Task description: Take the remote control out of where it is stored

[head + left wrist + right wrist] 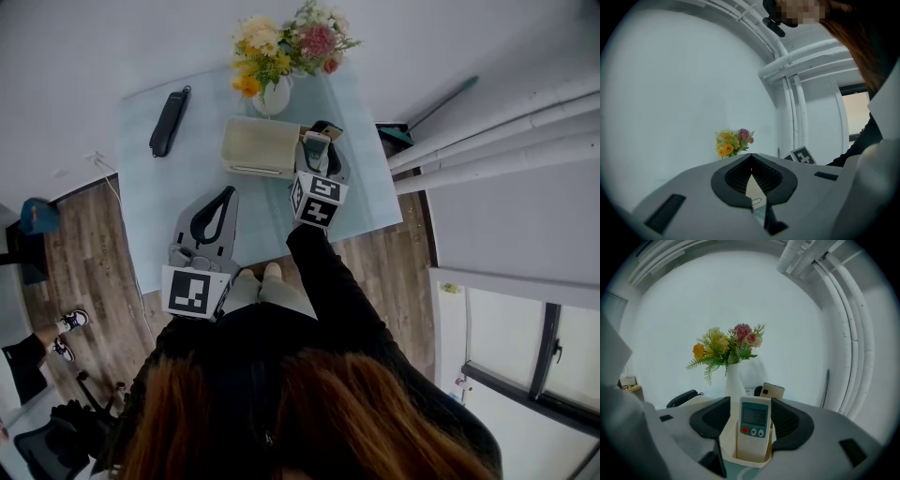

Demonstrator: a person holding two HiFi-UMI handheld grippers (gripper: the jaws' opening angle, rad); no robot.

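Hair (281, 412) and black sleeve (328, 281) nearest lens. Left gripper (751, 157): fingers closed tip to tip, nothing held, near table (150, 206) edge. Right gripper (753, 414): fingers spread wide, either side of remote (754, 427), pads just beside it, no grip seen. Remote upright in cream holder (740, 461) on table, screen and buttons facing gripper. Vase (732, 380) of flowers behind holder. Beige box (261, 147) left of right gripper.

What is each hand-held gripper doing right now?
Left hand-held gripper: closed, empty.
Right hand-held gripper: open around the remote, not gripping it.
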